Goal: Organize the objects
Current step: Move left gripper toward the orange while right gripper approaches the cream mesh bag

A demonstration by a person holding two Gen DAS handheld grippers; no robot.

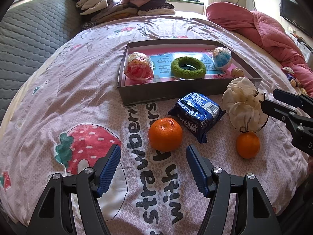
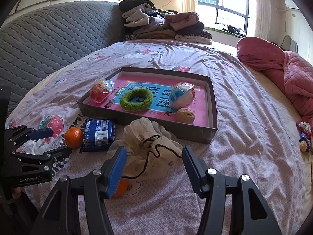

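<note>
A shallow grey box (image 1: 160,91) (image 2: 125,117) lies on the bedspread. It holds a red wrapped ball (image 1: 139,67), a green ring (image 1: 188,67), a blue-and-white wrapped ball (image 1: 222,57) and a walnut (image 2: 185,116). In front of it lie a blue snack packet (image 1: 196,115), an orange (image 1: 165,134), a smaller orange (image 1: 247,144) and a cream drawstring pouch (image 1: 243,103) (image 2: 150,143). My left gripper (image 1: 153,152) is open just short of the orange. My right gripper (image 2: 154,156) is open over the pouch.
Folded clothes (image 1: 121,4) are stacked at the head of the bed by a grey quilted headboard (image 1: 33,33). A pink quilt (image 1: 270,31) is bunched at the right. Small wrapped items (image 2: 305,137) lie near the right edge.
</note>
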